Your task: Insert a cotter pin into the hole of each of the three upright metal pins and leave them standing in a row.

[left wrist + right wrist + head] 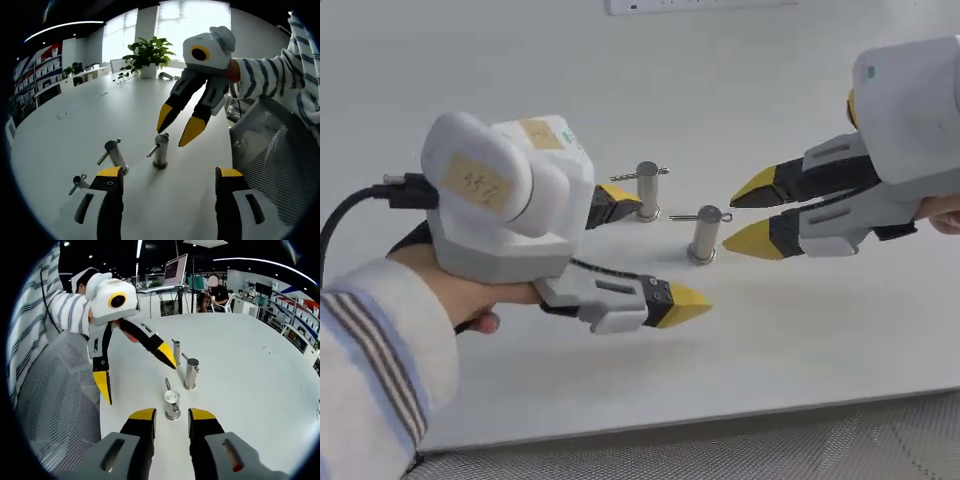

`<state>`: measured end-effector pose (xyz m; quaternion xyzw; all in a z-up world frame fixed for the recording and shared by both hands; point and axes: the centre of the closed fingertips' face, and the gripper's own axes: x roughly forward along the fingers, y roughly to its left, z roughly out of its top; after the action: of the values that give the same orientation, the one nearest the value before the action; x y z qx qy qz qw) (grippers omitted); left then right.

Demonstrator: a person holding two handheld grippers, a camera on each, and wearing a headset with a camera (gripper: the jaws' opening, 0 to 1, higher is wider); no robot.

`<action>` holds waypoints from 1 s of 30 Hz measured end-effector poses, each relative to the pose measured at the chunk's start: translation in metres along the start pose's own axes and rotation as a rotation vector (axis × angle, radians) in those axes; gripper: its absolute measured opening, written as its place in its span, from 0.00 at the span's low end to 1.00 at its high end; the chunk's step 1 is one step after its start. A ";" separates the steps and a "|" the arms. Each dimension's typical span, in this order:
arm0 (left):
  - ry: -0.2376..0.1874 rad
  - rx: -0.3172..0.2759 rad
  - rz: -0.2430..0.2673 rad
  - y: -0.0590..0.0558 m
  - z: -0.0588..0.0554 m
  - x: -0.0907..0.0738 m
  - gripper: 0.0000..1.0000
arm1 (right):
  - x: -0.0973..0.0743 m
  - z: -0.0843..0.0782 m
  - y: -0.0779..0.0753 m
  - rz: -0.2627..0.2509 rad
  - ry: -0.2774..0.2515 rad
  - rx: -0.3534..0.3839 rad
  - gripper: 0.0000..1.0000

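Three upright metal pins stand in a row on the white table, each with a cotter pin through its top. In the head view I see the middle pin point(647, 190) and the right pin point(704, 238). My right gripper point(729, 225) is open, its tips just right of the right pin point(172, 402), which stands between and ahead of its jaws. My left gripper point(665, 255) is open wide and holds nothing. Its own view shows all three pins: one point(160, 150) under the right gripper point(172, 136), one point(115, 155) ahead of the left jaw, one point(79, 181) partly hidden beside that jaw.
The white table point(770, 340) has bare room around the pins, and its front edge runs near the bottom of the head view. A mesh chair back point(270, 150) stands beside the table. A potted plant point(149, 55) sits at the far end.
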<state>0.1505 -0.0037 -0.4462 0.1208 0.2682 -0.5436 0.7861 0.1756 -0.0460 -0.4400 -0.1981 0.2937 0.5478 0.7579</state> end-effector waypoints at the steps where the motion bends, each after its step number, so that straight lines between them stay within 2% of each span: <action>1: 0.000 -0.005 -0.003 -0.001 -0.001 -0.001 0.77 | 0.000 0.000 0.000 0.001 0.001 -0.001 0.21; 5: -0.020 -0.042 -0.006 -0.007 -0.007 -0.004 0.79 | 0.006 0.003 0.002 0.013 0.006 -0.007 0.21; 8: -0.025 -0.056 0.028 -0.002 -0.008 -0.006 0.90 | 0.008 0.004 0.002 0.013 0.012 -0.013 0.21; 11: 0.009 -0.074 0.053 0.004 -0.016 -0.009 0.94 | 0.010 0.004 0.002 0.014 0.016 -0.017 0.21; 16: -0.001 -0.100 0.042 0.001 -0.019 -0.013 0.99 | 0.015 0.004 0.002 0.020 0.026 -0.025 0.20; 23: -0.027 -0.106 0.009 -0.014 -0.017 -0.018 0.99 | 0.021 0.004 0.004 0.033 0.036 -0.043 0.17; 25: -0.016 -0.110 0.000 -0.018 -0.019 -0.018 0.99 | 0.022 0.005 0.004 0.034 0.034 -0.051 0.14; 28: -0.002 -0.089 0.011 -0.018 -0.022 -0.018 0.99 | 0.024 0.004 -0.001 0.021 0.043 -0.048 0.10; 30: -0.011 -0.045 0.045 -0.012 -0.020 -0.020 0.99 | 0.024 0.003 -0.003 0.027 0.051 -0.027 0.09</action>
<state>0.1282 0.0170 -0.4505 0.1063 0.2733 -0.5201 0.8022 0.1846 -0.0277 -0.4534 -0.2184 0.3079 0.5566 0.7401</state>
